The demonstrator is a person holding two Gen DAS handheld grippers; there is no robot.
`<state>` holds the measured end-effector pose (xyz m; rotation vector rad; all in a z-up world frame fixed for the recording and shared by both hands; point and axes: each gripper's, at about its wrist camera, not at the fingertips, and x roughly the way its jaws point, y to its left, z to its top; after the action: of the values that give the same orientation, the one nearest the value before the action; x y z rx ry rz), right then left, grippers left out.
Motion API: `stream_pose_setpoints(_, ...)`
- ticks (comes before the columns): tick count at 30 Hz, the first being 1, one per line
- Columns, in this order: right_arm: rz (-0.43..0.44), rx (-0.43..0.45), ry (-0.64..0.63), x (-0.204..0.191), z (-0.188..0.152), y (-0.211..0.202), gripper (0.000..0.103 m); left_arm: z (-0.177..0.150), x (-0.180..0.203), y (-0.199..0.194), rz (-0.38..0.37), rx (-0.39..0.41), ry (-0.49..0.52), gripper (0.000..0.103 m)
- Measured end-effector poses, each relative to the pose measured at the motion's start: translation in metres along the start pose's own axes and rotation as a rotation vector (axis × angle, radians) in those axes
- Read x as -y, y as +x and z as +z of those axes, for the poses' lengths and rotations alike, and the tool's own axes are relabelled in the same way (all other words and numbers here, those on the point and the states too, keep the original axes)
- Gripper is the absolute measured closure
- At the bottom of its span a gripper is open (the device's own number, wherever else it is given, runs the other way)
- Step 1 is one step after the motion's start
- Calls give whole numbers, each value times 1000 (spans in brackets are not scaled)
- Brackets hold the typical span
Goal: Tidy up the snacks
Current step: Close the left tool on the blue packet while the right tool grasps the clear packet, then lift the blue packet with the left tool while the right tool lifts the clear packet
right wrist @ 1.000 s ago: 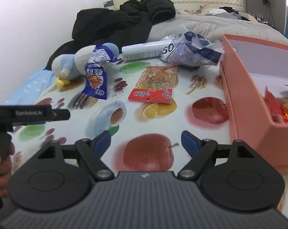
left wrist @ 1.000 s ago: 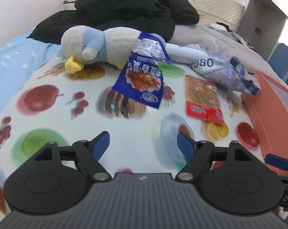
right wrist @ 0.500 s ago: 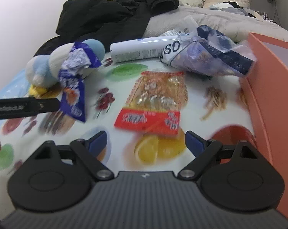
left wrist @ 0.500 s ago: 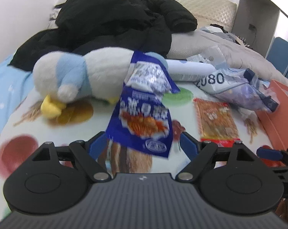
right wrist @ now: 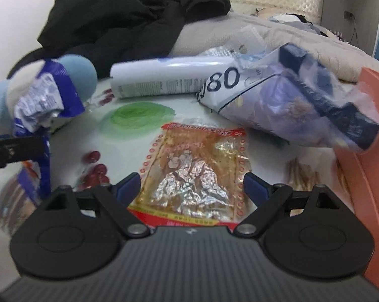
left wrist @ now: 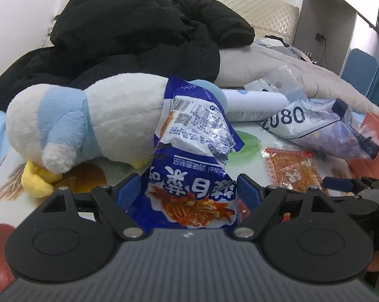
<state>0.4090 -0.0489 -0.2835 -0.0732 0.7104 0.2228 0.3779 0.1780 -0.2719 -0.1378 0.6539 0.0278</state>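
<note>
A blue snack packet leans on a plush penguin; its lower end lies between the open fingers of my left gripper. A red and orange snack packet lies flat on the fruit-print cloth, its near end between the open fingers of my right gripper. It also shows in the left wrist view. The blue packet shows at the left of the right wrist view. An orange box stands at the right.
A clear bag marked 2080 and a white tube lie behind the red packet. A black jacket and grey bedding are heaped at the back. The other gripper's tip shows at the right.
Both grippers have moved forward. The blue packet now lies between my left fingers, and the red packet between my right fingers. Both stay open.
</note>
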Motion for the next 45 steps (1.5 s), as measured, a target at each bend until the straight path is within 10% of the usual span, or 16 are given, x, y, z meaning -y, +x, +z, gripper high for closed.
stream_pose_setpoints(9,12,-21,24,3,2,15,3,-9,2,22,-3,-28,-9,19)
stream_pose_setpoints(17,20,-8,29,7,2,5,44,-13,5,8,12,-36,-50,23)
stream_pose_setpoints(19,16,-7,32,8,2,0,75,-16,5,2,13,-49,-72,24)
stream_pose_setpoints(22,36,-22,56,11,2,-7,83,-23,7,-12,24,-65,-90,24)
stream_pose_setpoints(45,137,-133,131,27,-83,-157,87,-99,64,-161,25,-230,-85,25)
